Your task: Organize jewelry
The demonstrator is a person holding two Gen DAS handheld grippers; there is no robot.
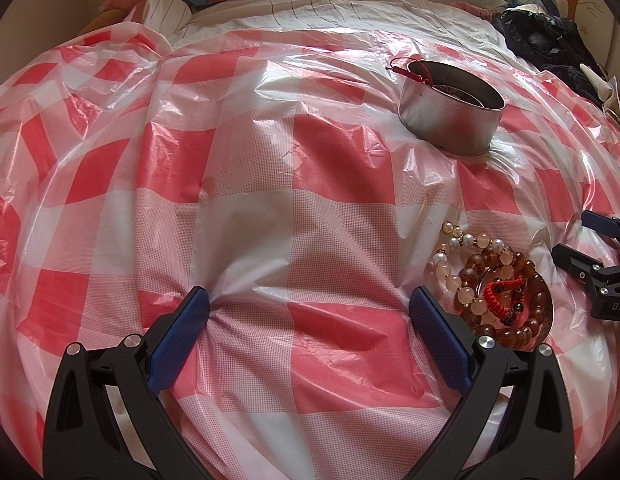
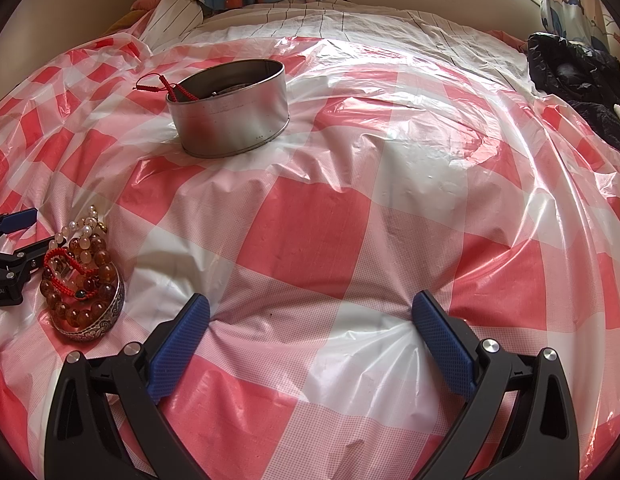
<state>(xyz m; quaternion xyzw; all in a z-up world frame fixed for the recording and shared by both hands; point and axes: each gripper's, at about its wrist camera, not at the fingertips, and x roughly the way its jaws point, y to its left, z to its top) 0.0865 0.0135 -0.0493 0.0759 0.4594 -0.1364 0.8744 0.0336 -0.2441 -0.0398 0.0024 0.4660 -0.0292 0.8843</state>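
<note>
Both tongs rest spread wide and empty on the checked plastic sheet [image 1: 310,208] covering the bed. The bracelet pile [image 1: 498,284] lies between them, just right of the left tongs [image 1: 310,300], which look nearer than the right tongs [image 2: 310,308]. The tin [image 2: 230,108] sits well beyond.

Both wrist fisheyes sit low over the bed, close to the red-checked plastic sheet [image 1: 310,208], each looking forward between its own wide-spread tongs toward the far wall. Left view has the metal tin [image 1: 450,116] and bracelet pile [image 1: 498,284] at right; right view has them at left. Each catches the other tongs at its edge.
</note>
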